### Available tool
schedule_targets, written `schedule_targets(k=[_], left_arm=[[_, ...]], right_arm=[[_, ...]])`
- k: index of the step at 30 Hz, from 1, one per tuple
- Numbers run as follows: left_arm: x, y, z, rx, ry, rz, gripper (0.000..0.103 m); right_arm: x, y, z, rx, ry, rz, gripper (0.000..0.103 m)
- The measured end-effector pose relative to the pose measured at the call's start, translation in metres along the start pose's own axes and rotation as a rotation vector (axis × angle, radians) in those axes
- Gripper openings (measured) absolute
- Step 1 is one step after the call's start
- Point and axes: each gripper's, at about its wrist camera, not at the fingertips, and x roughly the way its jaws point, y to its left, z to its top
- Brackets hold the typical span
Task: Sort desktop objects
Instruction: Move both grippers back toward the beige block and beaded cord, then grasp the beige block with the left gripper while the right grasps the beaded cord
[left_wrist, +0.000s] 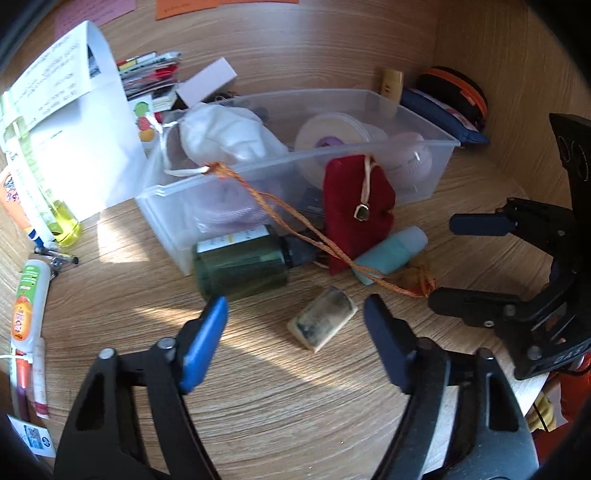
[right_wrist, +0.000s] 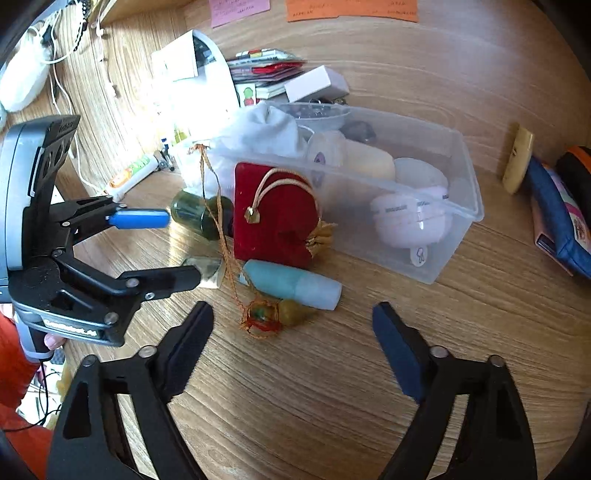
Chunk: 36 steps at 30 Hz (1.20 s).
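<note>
A clear plastic bin (left_wrist: 432, 147) (right_wrist: 461, 155) holds a white cloth bag, round pink and cream cases. A red velvet pouch (left_wrist: 354, 210) (right_wrist: 273, 218) leans on its front wall. In front lie a dark green bottle (left_wrist: 243, 262) (right_wrist: 199, 218), a teal tube (left_wrist: 391, 251) (right_wrist: 291, 280), a dirty eraser (left_wrist: 323, 323) (right_wrist: 208, 273) and an orange cord with a bead charm (left_wrist: 417, 284) (right_wrist: 264, 317). My left gripper (left_wrist: 295, 317) (right_wrist: 177, 247) is open, jaws either side of the eraser. My right gripper (right_wrist: 291, 328) (left_wrist: 450, 258) is open and empty, just before the charm and tube.
A folded white paper (left_wrist: 77, 122) stands at left with tubes and pens (left_wrist: 26, 295) beside it. Cards and a pink box (left_wrist: 207, 81) lie behind the bin. A blue pouch (right_wrist: 561, 221), a black-orange case (left_wrist: 454, 92) and a small beige bottle (right_wrist: 519, 162) sit at right by the wooden side wall.
</note>
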Motion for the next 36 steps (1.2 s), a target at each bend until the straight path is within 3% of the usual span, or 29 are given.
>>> schedule_targets(k=[2, 5, 9, 15, 17, 19, 23, 36], left_arm=[[0.002, -0.002, 0.0, 0.009, 0.007, -0.006, 0.067], [0.005, -0.004, -0.002, 0.021, 0.017, -0.019, 0.058], [0.009, -0.004, -0.004, 0.03, 0.034, -0.063, 0.046], [0.009, -0.006, -0.005, 0.05, 0.018, -0.03, 0.035], [0.008, -0.006, -0.006, 0.054, 0.016, -0.036, 0.03], [0.007, -0.006, -0.006, 0.057, 0.013, -0.033, 0.023], [0.009, -0.006, -0.003, 0.053, 0.01, -0.028, 0.023], [-0.006, 0.011, -0.001, -0.045, -0.065, -0.051, 0.023]], right_arm=[[0.003, 0.001, -0.001, -0.01, 0.018, -0.001, 0.067], [0.007, 0.003, -0.002, -0.022, 0.044, 0.005, 0.058], [0.011, 0.006, -0.001, -0.024, 0.06, 0.016, 0.053], [0.015, 0.01, 0.008, -0.014, 0.073, 0.03, 0.051], [0.015, 0.011, 0.01, -0.013, 0.073, 0.034, 0.041], [0.015, 0.013, 0.011, -0.009, 0.071, 0.042, 0.04], [0.012, 0.015, 0.011, -0.009, 0.07, 0.06, 0.031], [0.0, 0.017, 0.011, -0.005, -0.011, 0.045, 0.029]])
